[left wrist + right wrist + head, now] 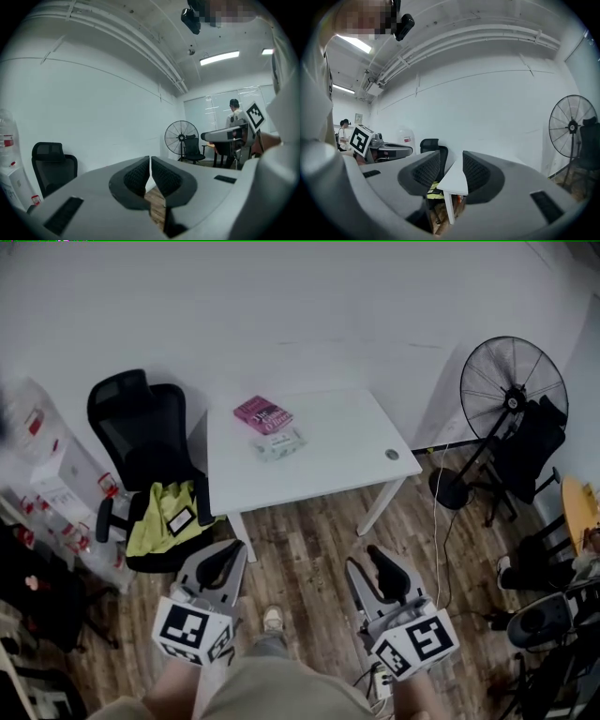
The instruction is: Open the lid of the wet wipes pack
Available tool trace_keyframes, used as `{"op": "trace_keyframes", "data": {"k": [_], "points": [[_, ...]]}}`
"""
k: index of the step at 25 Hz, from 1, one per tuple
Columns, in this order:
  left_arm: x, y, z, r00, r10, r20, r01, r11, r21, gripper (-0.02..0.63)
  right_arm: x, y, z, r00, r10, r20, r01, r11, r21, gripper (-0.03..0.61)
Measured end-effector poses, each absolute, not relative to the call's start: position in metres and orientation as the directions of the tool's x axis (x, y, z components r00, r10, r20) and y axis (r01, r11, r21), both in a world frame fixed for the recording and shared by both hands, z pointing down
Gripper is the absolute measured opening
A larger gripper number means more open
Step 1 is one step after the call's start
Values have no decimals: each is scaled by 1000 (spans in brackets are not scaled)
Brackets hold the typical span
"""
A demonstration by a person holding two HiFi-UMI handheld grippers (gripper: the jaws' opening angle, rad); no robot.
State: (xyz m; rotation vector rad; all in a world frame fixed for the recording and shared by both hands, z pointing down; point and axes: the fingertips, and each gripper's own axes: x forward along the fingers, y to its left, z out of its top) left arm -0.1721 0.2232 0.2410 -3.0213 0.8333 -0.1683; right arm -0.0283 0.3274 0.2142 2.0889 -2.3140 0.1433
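Observation:
On the white table (328, 460) lie a pink flat pack (262, 414) and, right in front of it, a pale whitish pack (278, 443); they are too small to show a lid. Both grippers hang low over the wooden floor, well short of the table. My left gripper (228, 554) (150, 161) has its pads almost touching, with nothing between them. My right gripper (372, 559) (451, 161) stands slightly open and empty; in the right gripper view the table's corner (453, 180) shows through the gap.
A black office chair (141, 427) with a yellow-green vest (169, 517) on its seat stands left of the table. A standing fan (514, 390) and a cable on the floor are at the right. Water bottles and boxes (47, 460) line the left wall.

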Motion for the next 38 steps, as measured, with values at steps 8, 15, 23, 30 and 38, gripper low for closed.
{"op": "trace_keyframes", "data": {"k": [8,15,23,30,38], "points": [[-140,115,229,876,-474,90,-473,-880,-33,31,-2,221,196,-87,-993,80,-996,85,-25,164],[-120,42,244,869,-473,146,-472,-881,-39,31,13,144,206,-85,-990,115,-996,83,-25,164],[-98,-10,272,859,-466,213,-477,-879,-2,31,34,81,238,-129,-973,190,-991,123,-45,164],[-57,-57,298,827,-488,279,-513,-858,22,31,79,17,273,-162,-954,252,-987,160,-26,164],[7,-129,337,766,-527,369,-577,-816,32,31,143,-78,318,-277,-900,337,-960,274,-55,164]]}}
